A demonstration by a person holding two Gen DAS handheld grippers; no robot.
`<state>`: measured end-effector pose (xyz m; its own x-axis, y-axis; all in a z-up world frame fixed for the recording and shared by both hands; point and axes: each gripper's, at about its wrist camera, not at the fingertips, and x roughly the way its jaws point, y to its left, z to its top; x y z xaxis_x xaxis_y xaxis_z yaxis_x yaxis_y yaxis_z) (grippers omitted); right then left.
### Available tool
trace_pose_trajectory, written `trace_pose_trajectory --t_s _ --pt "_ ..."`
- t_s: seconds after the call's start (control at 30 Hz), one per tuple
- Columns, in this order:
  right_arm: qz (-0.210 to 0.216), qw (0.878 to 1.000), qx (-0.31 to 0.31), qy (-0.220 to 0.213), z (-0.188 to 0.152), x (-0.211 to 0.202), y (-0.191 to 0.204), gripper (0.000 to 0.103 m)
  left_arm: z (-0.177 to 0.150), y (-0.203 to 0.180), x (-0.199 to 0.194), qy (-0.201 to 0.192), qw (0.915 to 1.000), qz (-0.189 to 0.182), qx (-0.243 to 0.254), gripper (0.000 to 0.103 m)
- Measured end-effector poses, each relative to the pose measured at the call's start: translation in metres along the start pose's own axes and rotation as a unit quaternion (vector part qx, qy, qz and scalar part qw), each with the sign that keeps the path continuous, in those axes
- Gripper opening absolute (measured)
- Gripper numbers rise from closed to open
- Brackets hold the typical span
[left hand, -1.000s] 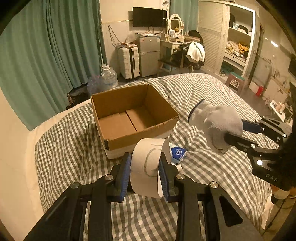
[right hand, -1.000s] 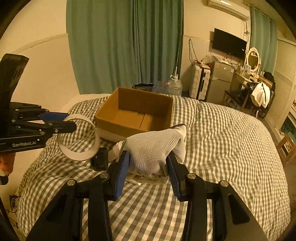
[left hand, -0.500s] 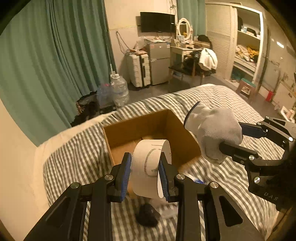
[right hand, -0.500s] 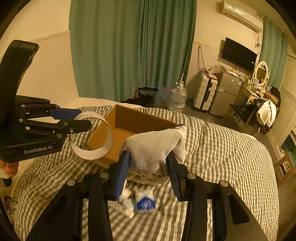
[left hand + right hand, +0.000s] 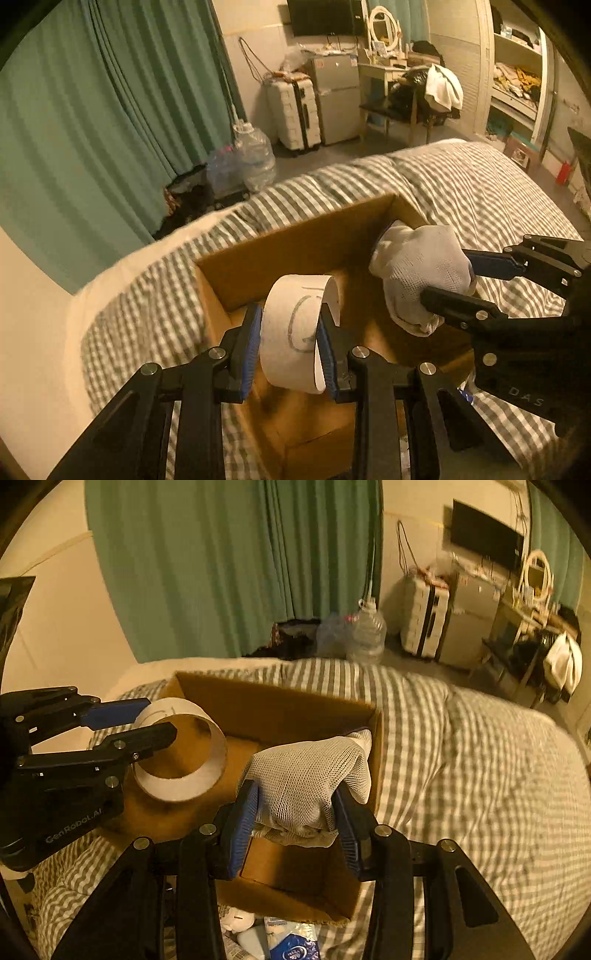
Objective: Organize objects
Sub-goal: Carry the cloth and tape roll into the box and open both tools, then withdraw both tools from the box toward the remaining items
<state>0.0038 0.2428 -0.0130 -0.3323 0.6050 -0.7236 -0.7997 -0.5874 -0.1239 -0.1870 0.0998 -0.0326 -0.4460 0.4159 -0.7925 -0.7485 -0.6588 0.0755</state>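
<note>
My left gripper (image 5: 290, 332) is shut on a white tape roll (image 5: 299, 328) and holds it over the open cardboard box (image 5: 295, 247) on the checked bed. My right gripper (image 5: 295, 812) is shut on a bundled white mesh sock (image 5: 306, 775) and holds it over the box's right half (image 5: 280, 709). The sock also shows in the left wrist view (image 5: 421, 273), and the tape roll in the right wrist view (image 5: 181, 753), held by the left gripper (image 5: 155, 720). The box's floor shows bare cardboard.
Small packets, one blue and white (image 5: 291, 949), lie on the bed before the box's near wall. The checked bedspread (image 5: 480, 775) stretches right. Green curtains (image 5: 240, 565), water bottles (image 5: 365, 631), a suitcase (image 5: 291, 110) and a desk stand beyond the bed.
Both grippers have moved forward from in front of the box to above its opening, each still holding its object. The packets now lie behind and below the grippers.
</note>
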Motion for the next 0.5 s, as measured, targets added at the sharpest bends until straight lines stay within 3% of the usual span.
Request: trace_pose_trajectory --t_s 0.1,0.17,0.23,0.27,0.3,0.43,0.5 --pt "0.009 1.000 0.008 0.002 -0.010 0.000 -0.001 0.045 -0.005 -0.004 0.006 0.000 1.0000 -0.004 0.008 0.032" --pt "0.002 1.000 0.009 -0.006 -0.013 -0.007 -0.001 0.058 -0.008 -0.007 0.006 -0.001 0.9999 -0.001 0.012 0.033" --pt "-0.002 1.000 0.016 -0.014 -0.017 -0.018 -0.001 0.065 -0.010 -0.008 0.002 0.005 0.9999 -0.002 0.008 0.048" --pt "0.000 1.000 0.020 -0.017 -0.017 -0.026 -0.004 0.065 -0.011 -0.010 -0.003 0.005 1.0000 -0.001 0.004 0.067" --pt "0.001 1.000 0.024 -0.020 -0.017 -0.034 -0.006 0.065 -0.011 -0.011 -0.012 -0.003 1.0000 0.002 -0.002 0.080" --pt "-0.024 0.999 0.028 -0.040 -0.017 -0.074 -0.012 0.071 -0.007 -0.016 -0.045 -0.029 0.9995 0.008 -0.014 0.084" --pt "-0.033 0.998 0.027 -0.050 -0.018 -0.095 -0.013 0.072 -0.006 -0.016 -0.064 -0.041 0.9988 0.014 -0.021 0.092"
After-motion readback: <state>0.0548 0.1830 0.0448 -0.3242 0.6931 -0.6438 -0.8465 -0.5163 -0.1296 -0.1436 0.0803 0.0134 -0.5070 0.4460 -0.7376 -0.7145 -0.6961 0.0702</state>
